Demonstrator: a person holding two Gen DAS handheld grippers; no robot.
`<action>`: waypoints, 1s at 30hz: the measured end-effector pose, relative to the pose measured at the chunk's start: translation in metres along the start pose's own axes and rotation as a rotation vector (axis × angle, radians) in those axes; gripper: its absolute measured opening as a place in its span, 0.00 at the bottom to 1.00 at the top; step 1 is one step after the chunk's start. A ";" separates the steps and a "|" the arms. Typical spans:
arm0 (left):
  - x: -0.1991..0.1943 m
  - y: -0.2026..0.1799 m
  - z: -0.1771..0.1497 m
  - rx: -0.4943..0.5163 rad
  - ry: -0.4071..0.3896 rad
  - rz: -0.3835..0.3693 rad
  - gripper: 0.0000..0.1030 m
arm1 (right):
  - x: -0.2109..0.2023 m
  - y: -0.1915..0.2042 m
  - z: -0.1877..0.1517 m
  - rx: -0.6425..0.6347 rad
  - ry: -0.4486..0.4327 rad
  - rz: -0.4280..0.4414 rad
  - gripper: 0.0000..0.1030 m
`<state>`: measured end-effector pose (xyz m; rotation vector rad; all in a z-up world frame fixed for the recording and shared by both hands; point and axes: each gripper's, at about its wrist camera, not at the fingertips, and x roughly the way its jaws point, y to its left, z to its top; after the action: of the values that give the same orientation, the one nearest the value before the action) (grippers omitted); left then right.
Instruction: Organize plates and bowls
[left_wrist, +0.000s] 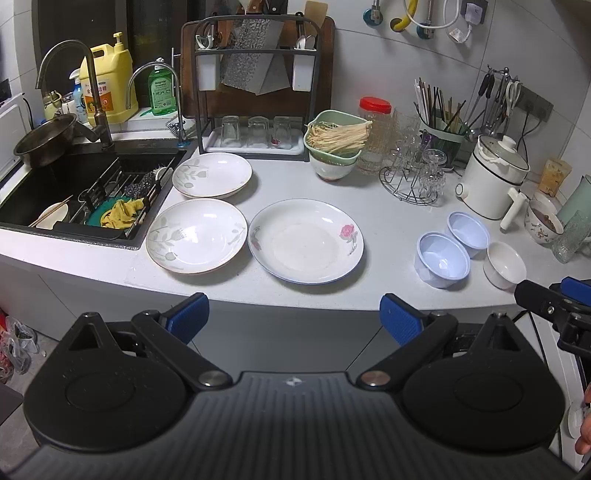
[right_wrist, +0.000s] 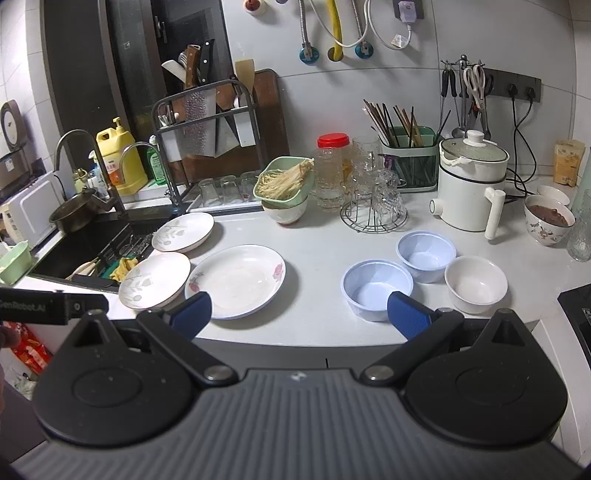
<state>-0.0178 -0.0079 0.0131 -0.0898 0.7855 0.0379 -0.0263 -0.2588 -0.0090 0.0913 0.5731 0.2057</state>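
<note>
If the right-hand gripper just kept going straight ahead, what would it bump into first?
Probably the nearest blue bowl, sitting just ahead of the open right gripper by its right finger. The rose plate lies by the other finger. Depth is hard to judge.

Bare counter (right_wrist: 317, 258) lies open between the rose plate (right_wrist: 236, 280) and blue bowls (right_wrist: 376, 288); glass rack (right_wrist: 373, 206) crowds behind.

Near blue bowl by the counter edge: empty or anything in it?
Empty. The near blue bowl stands upright on the counter, and the right wrist view shows its bare inside bottom, nothing in it.
</note>
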 end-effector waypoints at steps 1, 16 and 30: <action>0.000 0.000 0.000 0.001 -0.001 0.001 0.97 | 0.000 0.000 0.000 0.000 0.002 0.001 1.00; 0.001 0.002 -0.004 -0.007 0.006 0.013 0.97 | 0.004 -0.004 -0.005 0.001 0.019 0.013 1.00; -0.005 0.005 -0.012 -0.017 -0.019 0.009 0.97 | 0.005 -0.002 -0.009 0.023 0.019 0.044 1.00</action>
<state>-0.0304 -0.0040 0.0081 -0.1019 0.7664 0.0544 -0.0274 -0.2597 -0.0196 0.1245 0.5926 0.2433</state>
